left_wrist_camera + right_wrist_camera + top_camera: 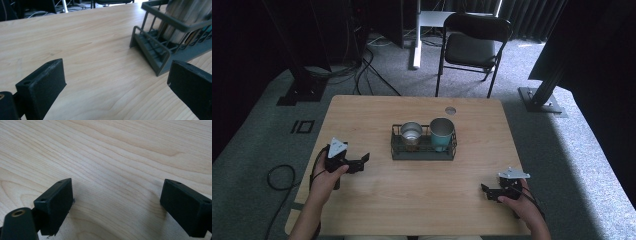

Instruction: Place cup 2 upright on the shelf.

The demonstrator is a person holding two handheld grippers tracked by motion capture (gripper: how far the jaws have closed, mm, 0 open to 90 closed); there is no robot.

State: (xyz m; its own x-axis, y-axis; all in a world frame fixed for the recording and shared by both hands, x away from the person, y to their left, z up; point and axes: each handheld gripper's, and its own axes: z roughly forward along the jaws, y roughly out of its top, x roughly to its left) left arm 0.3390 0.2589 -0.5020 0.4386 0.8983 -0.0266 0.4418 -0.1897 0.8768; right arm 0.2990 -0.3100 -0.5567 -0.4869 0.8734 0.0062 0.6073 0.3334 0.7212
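A dark wire rack [423,149] stands at the middle of the wooden table [377,200] and holds a steel cup [411,133] on its left and a teal cup [442,133] on its right. My left gripper [363,161] hovers left of the rack, pointing toward it, jaws open and empty. In the left gripper view the rack's corner [160,53] and the steel cup [182,17] lie ahead to the right, between the spread fingers [42,86]. My right gripper [486,190] rests low near the front right of the table, open, with bare wood between its fingers [56,200].
A round grommet hole [450,110] sits near the table's far edge. Beyond the table stand a black folding chair [472,45], a white desk leg [416,35] and floor cables [367,70]. A cable [277,177] loops on the carpet at the left.
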